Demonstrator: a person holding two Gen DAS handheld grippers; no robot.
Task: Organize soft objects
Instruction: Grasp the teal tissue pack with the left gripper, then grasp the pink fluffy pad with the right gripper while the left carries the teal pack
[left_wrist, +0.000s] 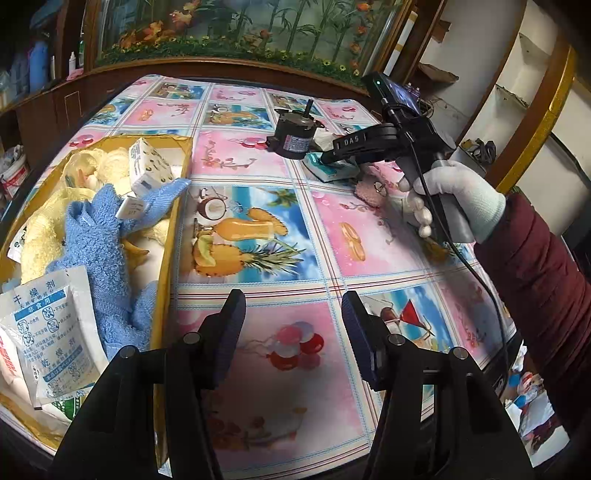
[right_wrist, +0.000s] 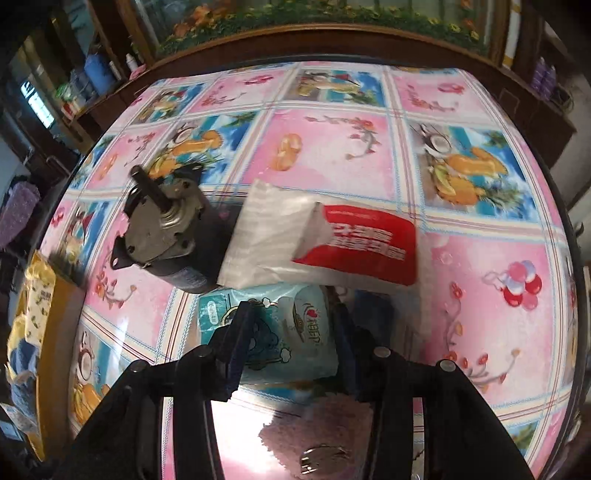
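Tissue pack (right_wrist: 291, 332) lengthwise between fingers.

Table (left_wrist: 258, 306) covered with glossy pink-and-blue fruit-print cloth. On it at one side, open yellow cardboard box (left_wrist: 166, 266). Toward the far side, small black electric motor (right_wrist: 162, 236), shaft up, with a red-and-white tissue pack (right_wrist: 321, 243) touching it. Just beside those, a teal tissue pack (right_wrist: 291, 332), then a pink fuzzy pouch (right_wrist: 317, 432) with metal clasp.
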